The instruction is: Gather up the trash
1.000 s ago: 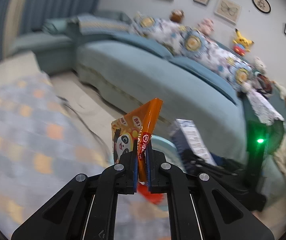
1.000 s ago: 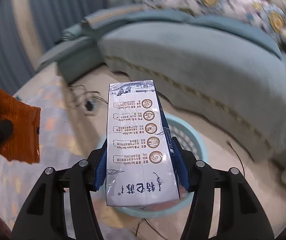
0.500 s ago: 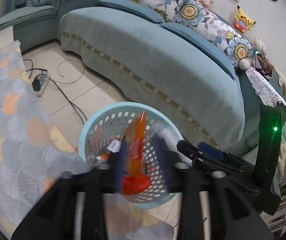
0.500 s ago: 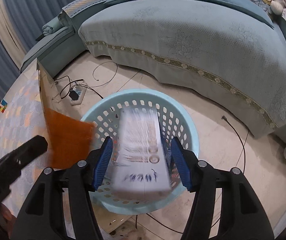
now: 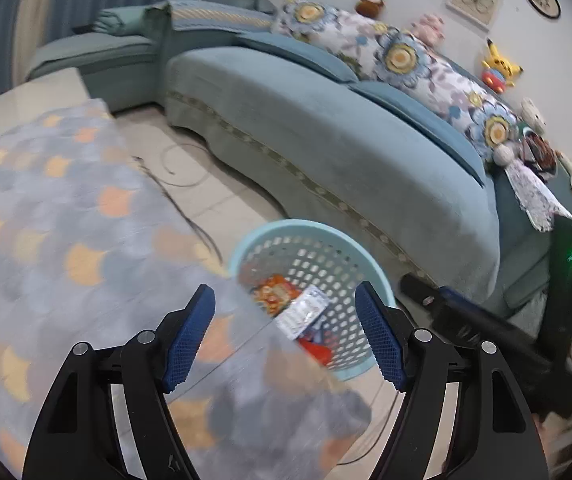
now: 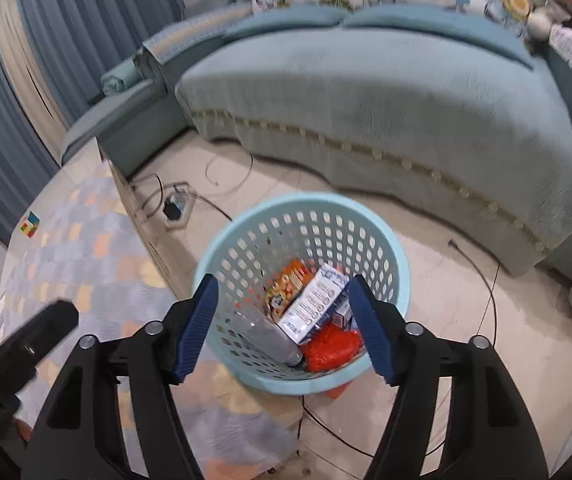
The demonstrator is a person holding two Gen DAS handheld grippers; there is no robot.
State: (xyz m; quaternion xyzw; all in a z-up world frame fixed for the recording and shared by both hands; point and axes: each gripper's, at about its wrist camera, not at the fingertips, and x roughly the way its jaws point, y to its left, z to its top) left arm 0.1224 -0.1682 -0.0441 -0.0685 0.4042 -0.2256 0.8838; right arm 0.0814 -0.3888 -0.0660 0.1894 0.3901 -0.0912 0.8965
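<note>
A light blue perforated basket stands on the floor beside the table; it also shows in the left wrist view. Inside lie a white and blue milk carton, an orange snack wrapper, a red crumpled wrapper and a clear plastic bottle. The carton and orange wrapper also show in the left wrist view. My right gripper is open and empty above the basket. My left gripper is open and empty over the table edge, next to the basket.
A table with a grey and orange scale-pattern cloth is at the left, with a puzzle cube on it. A teal sofa runs behind the basket. A power strip and cables lie on the floor.
Both grippers opened. The orange wrapper left my left gripper and the milk carton left my right gripper; both now lie in the basket. Both grippers have drawn back from it.
</note>
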